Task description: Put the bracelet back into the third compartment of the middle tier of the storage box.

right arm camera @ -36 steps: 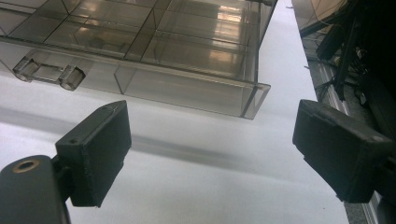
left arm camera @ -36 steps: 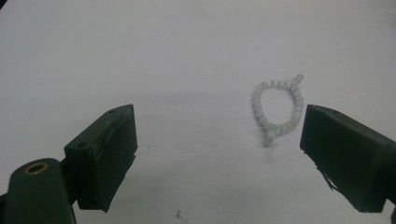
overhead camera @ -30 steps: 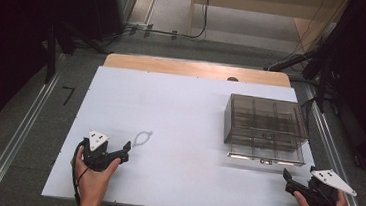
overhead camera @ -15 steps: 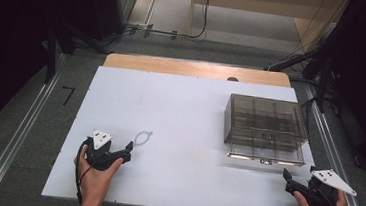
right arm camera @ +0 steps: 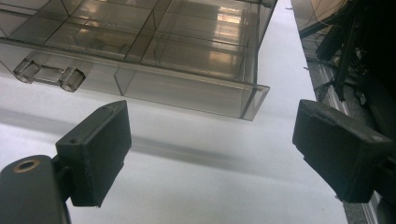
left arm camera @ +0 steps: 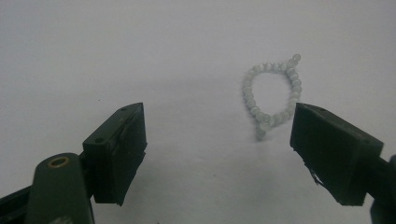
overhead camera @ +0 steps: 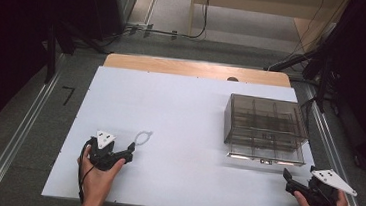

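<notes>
- Left gripper (overhead camera: 131, 148) low at near-left of the white table (overhead camera: 190, 108), jaws spread wide, nothing held, aimed far-right at the bead loop (overhead camera: 143, 137).
- Bead loop flat on table, just beyond the jaw tips, untouched.
- Right gripper (overhead camera: 288, 176) at near-right edge, jaws apart, empty, pointing at the clear box (overhead camera: 265, 129).

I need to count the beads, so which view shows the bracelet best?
The left gripper view: the bead bracelet lies close ahead of the open jaws, single beads distinct. In the high view it is a faint pale loop beside the left gripper.
</notes>
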`<move>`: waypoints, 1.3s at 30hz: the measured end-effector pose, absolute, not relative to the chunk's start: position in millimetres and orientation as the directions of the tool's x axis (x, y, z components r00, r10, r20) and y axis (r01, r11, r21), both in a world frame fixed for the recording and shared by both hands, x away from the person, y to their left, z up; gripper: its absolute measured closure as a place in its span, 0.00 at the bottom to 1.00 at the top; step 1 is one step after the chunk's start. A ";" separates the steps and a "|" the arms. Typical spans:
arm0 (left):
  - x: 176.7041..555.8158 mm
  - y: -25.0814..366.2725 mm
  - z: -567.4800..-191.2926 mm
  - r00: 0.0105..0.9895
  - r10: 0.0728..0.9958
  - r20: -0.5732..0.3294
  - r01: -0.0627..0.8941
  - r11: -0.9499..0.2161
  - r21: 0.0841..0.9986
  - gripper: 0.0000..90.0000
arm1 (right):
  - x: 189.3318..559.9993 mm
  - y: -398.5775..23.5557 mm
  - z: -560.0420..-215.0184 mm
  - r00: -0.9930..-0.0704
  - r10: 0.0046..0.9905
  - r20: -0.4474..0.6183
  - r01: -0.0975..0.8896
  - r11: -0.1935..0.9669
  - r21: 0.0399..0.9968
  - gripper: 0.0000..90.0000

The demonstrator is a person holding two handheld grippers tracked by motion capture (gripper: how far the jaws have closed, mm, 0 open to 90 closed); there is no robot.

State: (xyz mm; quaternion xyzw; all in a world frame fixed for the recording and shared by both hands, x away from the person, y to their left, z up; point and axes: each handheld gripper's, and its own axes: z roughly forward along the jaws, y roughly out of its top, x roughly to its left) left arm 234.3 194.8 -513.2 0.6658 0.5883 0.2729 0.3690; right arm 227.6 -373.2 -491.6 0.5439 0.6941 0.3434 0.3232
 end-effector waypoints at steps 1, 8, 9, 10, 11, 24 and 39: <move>234.6 194.4 -513.2 0.161 0.985 -0.066 0.585 -0.041 0.810 0.24 | 227.9 -373.5 -491.8 -0.199 0.977 -0.077 0.533 0.174 0.828 0.11; 237.1 188.8 -513.1 0.183 0.982 -0.055 0.583 -0.063 0.810 0.32 | 228.2 -373.3 -491.8 -0.201 0.977 -0.077 0.534 0.175 0.827 0.11; 237.6 188.2 -513.0 0.189 0.981 -0.048 0.584 -0.072 0.809 0.33 | 228.2 -373.3 -491.9 -0.200 0.977 -0.077 0.534 0.175 0.827 0.11; 238.3 187.3 -513.3 0.190 0.981 -0.045 0.583 -0.075 0.809 0.34 | 228.2 -373.3 -491.8 -0.200 0.977 -0.078 0.534 0.175 0.827 0.11; 239.0 186.7 -513.9 0.191 0.981 -0.042 0.586 -0.080 0.807 0.34 | 228.2 -373.3 -491.8 -0.200 0.977 -0.078 0.534 0.175 0.827 0.11; 244.6 181.1 -515.3 0.245 0.969 -0.036 0.590 -0.120 0.798 0.46 | 228.5 -373.0 -491.9 -0.202 0.976 -0.082 0.534 0.180 0.826 0.11; 245.8 177.7 -515.6 0.283 0.959 -0.034 0.582 -0.144 0.800 0.74 | 229.0 -373.3 -492.1 -0.196 0.978 -0.076 0.539 0.172 0.824 0.11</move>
